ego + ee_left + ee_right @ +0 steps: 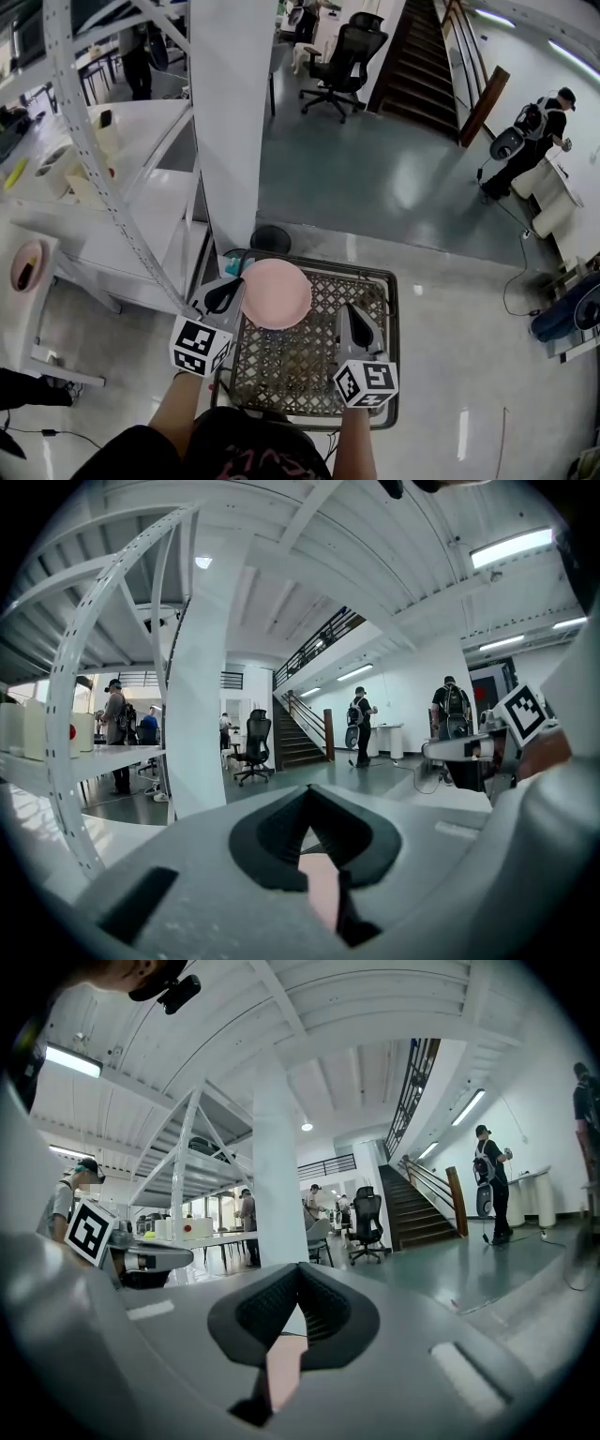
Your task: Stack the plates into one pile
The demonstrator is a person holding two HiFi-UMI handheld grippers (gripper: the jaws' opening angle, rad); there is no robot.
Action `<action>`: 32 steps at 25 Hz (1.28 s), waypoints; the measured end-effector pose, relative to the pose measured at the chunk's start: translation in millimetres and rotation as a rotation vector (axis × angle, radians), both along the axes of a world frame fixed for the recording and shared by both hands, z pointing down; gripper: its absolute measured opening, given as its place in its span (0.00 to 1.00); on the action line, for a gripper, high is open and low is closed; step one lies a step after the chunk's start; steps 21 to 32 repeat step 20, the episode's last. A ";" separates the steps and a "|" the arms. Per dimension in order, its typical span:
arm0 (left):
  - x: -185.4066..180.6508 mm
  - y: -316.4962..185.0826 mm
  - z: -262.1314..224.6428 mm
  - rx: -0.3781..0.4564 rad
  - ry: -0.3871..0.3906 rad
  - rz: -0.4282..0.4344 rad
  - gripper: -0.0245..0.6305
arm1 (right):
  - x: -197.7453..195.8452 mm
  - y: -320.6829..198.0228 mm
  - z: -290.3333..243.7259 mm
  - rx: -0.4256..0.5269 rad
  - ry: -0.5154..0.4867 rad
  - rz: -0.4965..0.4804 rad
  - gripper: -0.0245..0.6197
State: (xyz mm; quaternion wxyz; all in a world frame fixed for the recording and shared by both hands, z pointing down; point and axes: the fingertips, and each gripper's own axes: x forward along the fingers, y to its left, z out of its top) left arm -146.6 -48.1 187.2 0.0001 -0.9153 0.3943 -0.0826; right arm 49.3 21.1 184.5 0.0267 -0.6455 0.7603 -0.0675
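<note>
Two tongs flank one pink plate (275, 292) at the far end of the wire-mesh table (309, 375). The left tongs (230, 292) and right tongs (352, 319) are both closed, and each bears one square-marker cube (199, 345).

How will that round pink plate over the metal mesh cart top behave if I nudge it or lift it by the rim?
The round pink plate looks rigid and shallow, so it should probably lift without flexing. Its smooth surface may slip in a narrow rim pinch. Against the open metal mesh cart top it would likely catch rather than glide.
</note>
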 end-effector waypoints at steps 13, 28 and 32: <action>-3.8 -1.4 -9.2 0.017 0.008 -0.004 0.04 | 3.3 2.7 -6.2 0.008 0.013 0.011 0.05; -1.5 1.7 -12.5 0.026 0.016 0.020 0.04 | 7.2 3.1 -3.0 -0.005 0.020 0.030 0.05; -1.5 1.7 -12.5 0.026 0.016 0.020 0.04 | 7.2 3.1 -3.0 -0.005 0.020 0.030 0.05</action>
